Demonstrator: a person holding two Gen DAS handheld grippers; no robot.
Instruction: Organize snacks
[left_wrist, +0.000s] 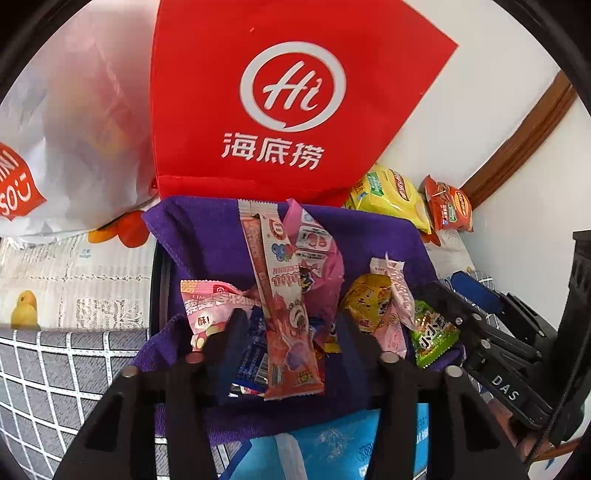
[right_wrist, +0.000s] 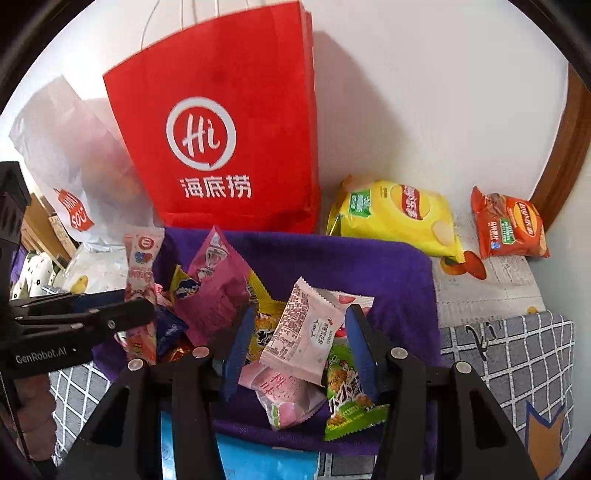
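Left gripper (left_wrist: 288, 339): matte black plastic frame, two broad angular arms with triangular cut-outs, round silver pivot pins at joints, blue pads on fingers (left_wrist: 236, 354).
Right gripper (right_wrist: 301, 347): same black frame, same silver pins, blue ribbed pads on fingers (right_wrist: 360, 347).
Seen from side in each other's view: slim black linkage bars, small silver screws, white lettering "DAS" on right one, "GenRobot.AI" on left one.
Thin black cord beside right gripper's body.
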